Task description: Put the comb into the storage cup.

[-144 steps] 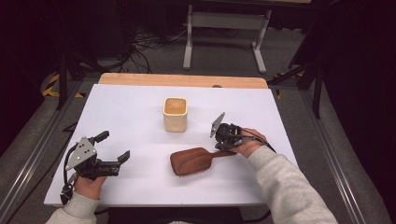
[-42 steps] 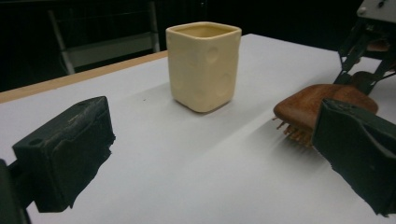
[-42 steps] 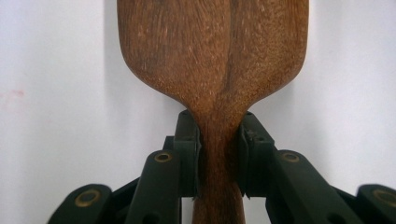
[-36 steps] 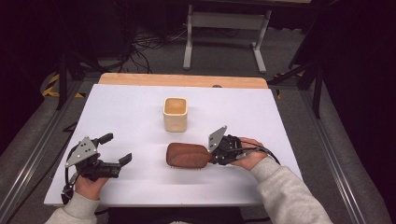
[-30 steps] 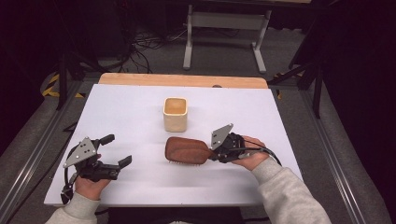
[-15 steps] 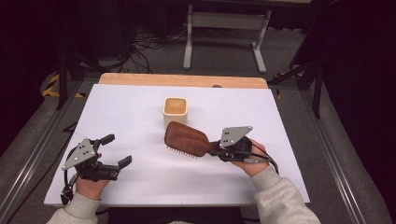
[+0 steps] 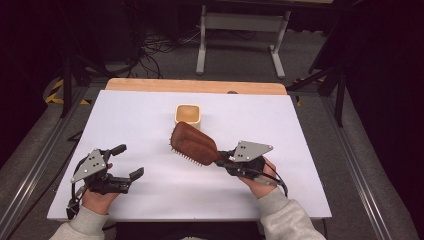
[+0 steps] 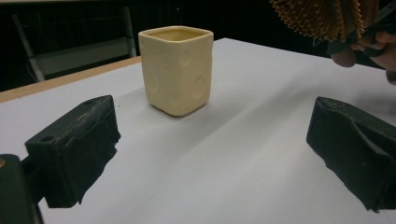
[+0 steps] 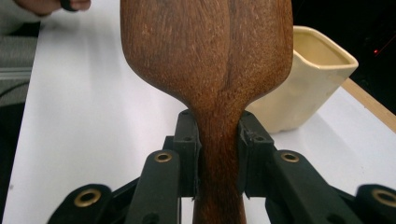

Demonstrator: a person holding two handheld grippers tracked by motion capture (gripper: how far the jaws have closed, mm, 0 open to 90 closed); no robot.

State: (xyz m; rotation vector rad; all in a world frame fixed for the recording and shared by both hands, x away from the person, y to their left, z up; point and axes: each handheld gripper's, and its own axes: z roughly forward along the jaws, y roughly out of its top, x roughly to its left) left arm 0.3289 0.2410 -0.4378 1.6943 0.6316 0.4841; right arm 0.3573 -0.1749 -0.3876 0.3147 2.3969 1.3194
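Right gripper has lifted hairbrush toward cup.

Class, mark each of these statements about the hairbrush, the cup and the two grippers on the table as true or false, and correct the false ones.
1. The right gripper is shut on the handle of the wooden hairbrush. True.
2. The hairbrush lies flat on the white table. False: it is held up off the table, bristles facing down.
3. The left gripper holds the cream cup. False: its jaws are open and hold nothing; the cup stands apart from it.
4. The cup stands upright. True.
5. The brush head is inside the cup. False: it is beside the cup, on the near side.
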